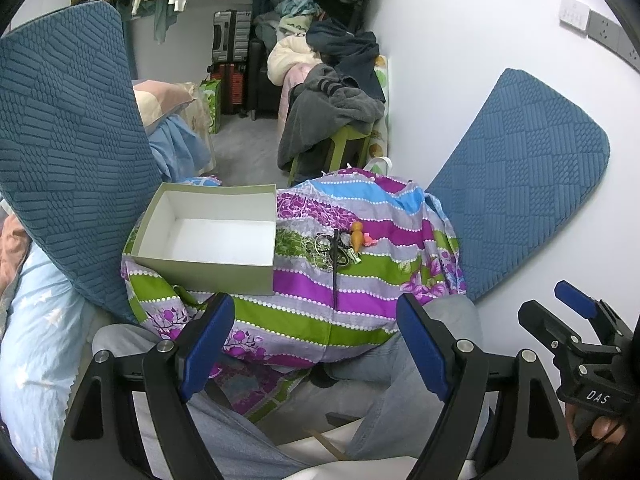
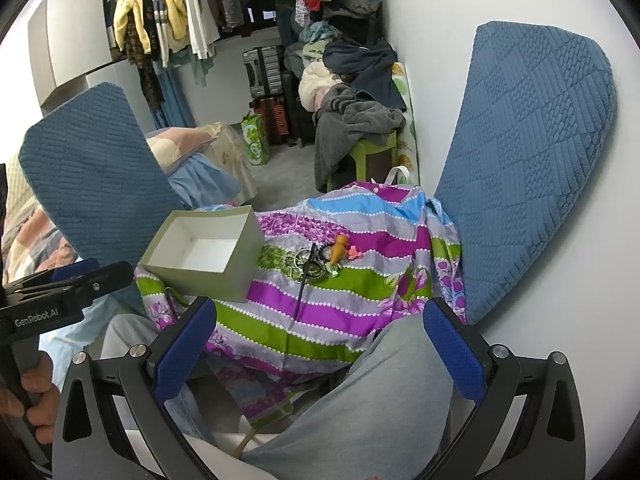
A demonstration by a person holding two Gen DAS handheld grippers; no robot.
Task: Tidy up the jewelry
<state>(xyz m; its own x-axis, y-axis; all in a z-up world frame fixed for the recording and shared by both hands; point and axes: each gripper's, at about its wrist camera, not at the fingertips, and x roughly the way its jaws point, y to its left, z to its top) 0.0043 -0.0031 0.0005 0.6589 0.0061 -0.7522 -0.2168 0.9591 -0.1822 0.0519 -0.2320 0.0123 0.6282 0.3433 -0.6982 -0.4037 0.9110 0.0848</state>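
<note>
- Left gripper (image 1: pixel 316 334): nearest the lens, blue pads spread wide, nothing between them. It hangs low over the person's grey-trousered knees (image 1: pixel 452 316), well short of the jewelry.
- Right gripper (image 2: pixel 320 340): likewise wide open and empty, above the lap, near edge of the cloth between its fingers.
- Striped floral cloth (image 1: pixel 304 312): soft, draped over a rounded support; it will probably give under any press, so small pieces may sink or slide when pushed.
- Black stick (image 1: pixel 335 276): long, thin, likely a hairpin; its near end points toward the grippers, far end lying across the pile. Judged stiff and light; best pinched at mid-length, across its narrow axis.
- Jewelry pile (image 1: pixel 336 248): sits on the cloth just right of the box. Rings or bangles (image 2: pixel 308 264), dark metal, overlapping; probably hard and slippery, likely to tangle, so take one by its rim. Detail too small to sort further.
- Orange figurine (image 1: pixel 356 234): at the far side of the pile, rounded, light by the look; grip across its body.
- Small pink piece (image 2: pixel 354 253): just right of the figurine; tiny, easily lost in the folds.
- Open box (image 1: pixel 208 268): grey card, white inside, nothing in it; touching the cloth, left of the pile. Light enough to shift if nudged.
</note>
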